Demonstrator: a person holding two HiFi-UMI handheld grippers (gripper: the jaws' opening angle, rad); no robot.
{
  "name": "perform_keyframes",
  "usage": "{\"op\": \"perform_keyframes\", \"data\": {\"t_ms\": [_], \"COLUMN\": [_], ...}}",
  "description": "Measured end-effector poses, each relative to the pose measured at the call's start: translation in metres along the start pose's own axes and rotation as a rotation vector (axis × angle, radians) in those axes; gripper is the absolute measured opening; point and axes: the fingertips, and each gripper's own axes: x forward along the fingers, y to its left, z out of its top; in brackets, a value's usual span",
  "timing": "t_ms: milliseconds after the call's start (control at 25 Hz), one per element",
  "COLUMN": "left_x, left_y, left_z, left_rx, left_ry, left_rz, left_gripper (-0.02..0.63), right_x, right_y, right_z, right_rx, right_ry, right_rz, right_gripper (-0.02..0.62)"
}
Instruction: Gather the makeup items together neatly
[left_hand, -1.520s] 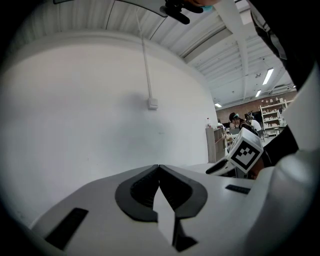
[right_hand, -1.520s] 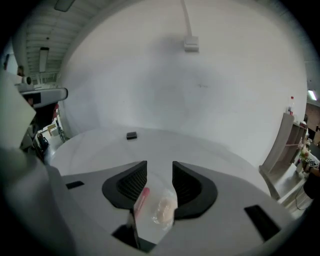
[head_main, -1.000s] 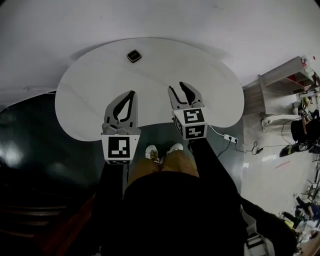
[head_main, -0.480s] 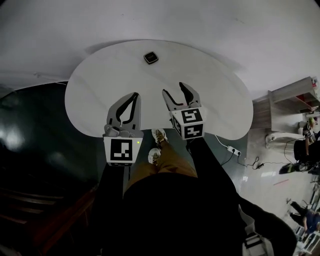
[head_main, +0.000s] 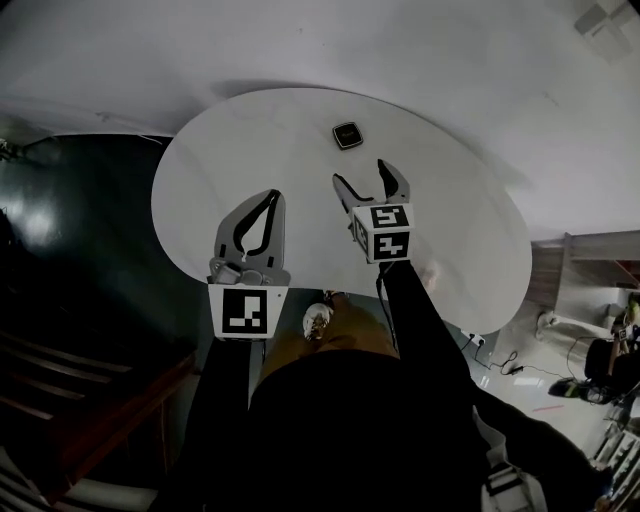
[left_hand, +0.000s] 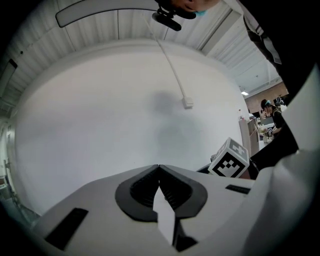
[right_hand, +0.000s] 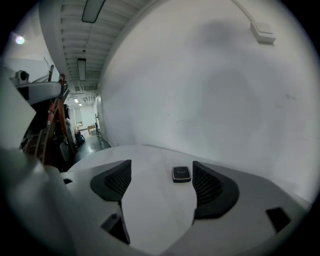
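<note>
A small black square compact (head_main: 347, 135) lies flat on the white table (head_main: 250, 150), near its far edge. The right gripper view shows the same compact (right_hand: 181, 174) ahead, framed between the jaws but some way beyond the tips. My right gripper (head_main: 372, 182) hovers over the table just short of the compact; its jaws have just been opening and stand wide, with nothing between them. To its left my left gripper (head_main: 261, 203) is over the table's near half, its tips (left_hand: 159, 167) pressed together and empty.
The table is a rounded white top against a pale wall (head_main: 300, 40). Dark floor (head_main: 60, 230) lies to the left, and shelving with clutter (head_main: 600, 270) stands at the far right. A power strip (head_main: 476, 343) lies on the floor under the table's right edge.
Both grippers moved forward over the table toward the compact. The right gripper's jaws spread wider. The person stepped closer, so the table shifted nearer and rightward in the head view.
</note>
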Motion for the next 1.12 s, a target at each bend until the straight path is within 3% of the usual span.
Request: {"op": "perform_keyframes", "data": {"t_ms": [560, 1120], "left_x": [0.05, 0.062], "left_y": [0.048, 0.072], "left_z": [-0.016, -0.032], "left_rx": [-0.033, -0.082], "left_ry": [0.076, 0.126], "left_rz": [0.072, 0.113], "left_gripper": [0.017, 0.017], "right_x": [0.112, 0.161], "right_y": [-0.018, -0.026], "right_z": [-0.033, -0.071], "right_rx": [-0.008, 0.004], "right_ry": [0.191, 0.346], "right_rz": [0.04, 0.049], "right_gripper": [0.402, 0.402]}}
